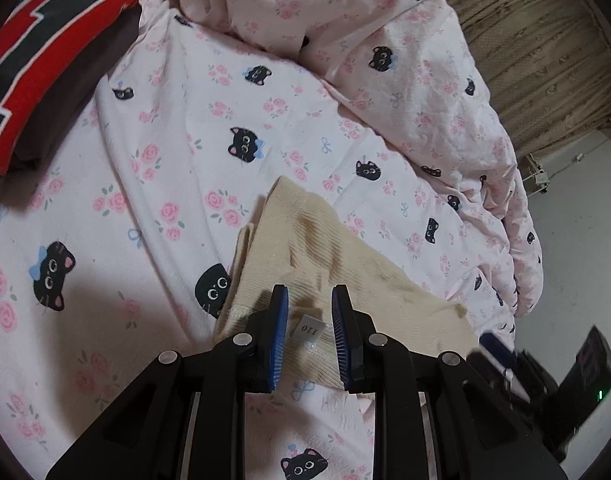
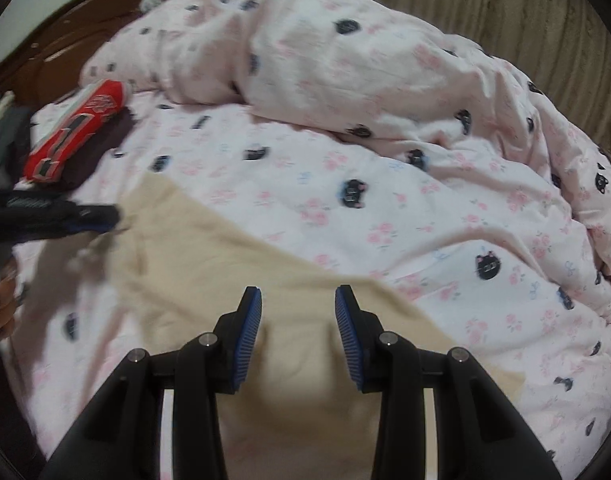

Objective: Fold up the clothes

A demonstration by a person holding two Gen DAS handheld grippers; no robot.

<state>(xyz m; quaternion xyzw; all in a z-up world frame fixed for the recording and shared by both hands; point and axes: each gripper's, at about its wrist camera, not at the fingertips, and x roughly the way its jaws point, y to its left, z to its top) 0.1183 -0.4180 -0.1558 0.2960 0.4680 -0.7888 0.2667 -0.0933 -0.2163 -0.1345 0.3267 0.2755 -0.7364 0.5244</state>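
Observation:
A cream ribbed garment [image 1: 325, 256] lies spread flat on the cat-print bed sheet [image 1: 165, 140]. My left gripper [image 1: 310, 300] stands open over the garment's near hem, and a white size label [image 1: 309, 329] shows between its blue pads [image 1: 280, 320]. In the right wrist view the same cream garment [image 2: 209, 264] stretches from the left toward the bottom. My right gripper [image 2: 298, 300] is open above it with only cloth under the gap. The left gripper [image 2: 85, 216] shows blurred at the garment's far left corner. The right gripper [image 1: 491, 342] appears blurred at the garment's right edge.
A folded red jersey [image 1: 45, 52] rests on a dark folded garment at the far left, seen also as the red jersey [image 2: 77, 132]. A bunched pink duvet [image 2: 345, 60] fills the back of the bed. A dark headboard [image 2: 65, 40] and a beige curtain [image 1: 537, 40] stand behind.

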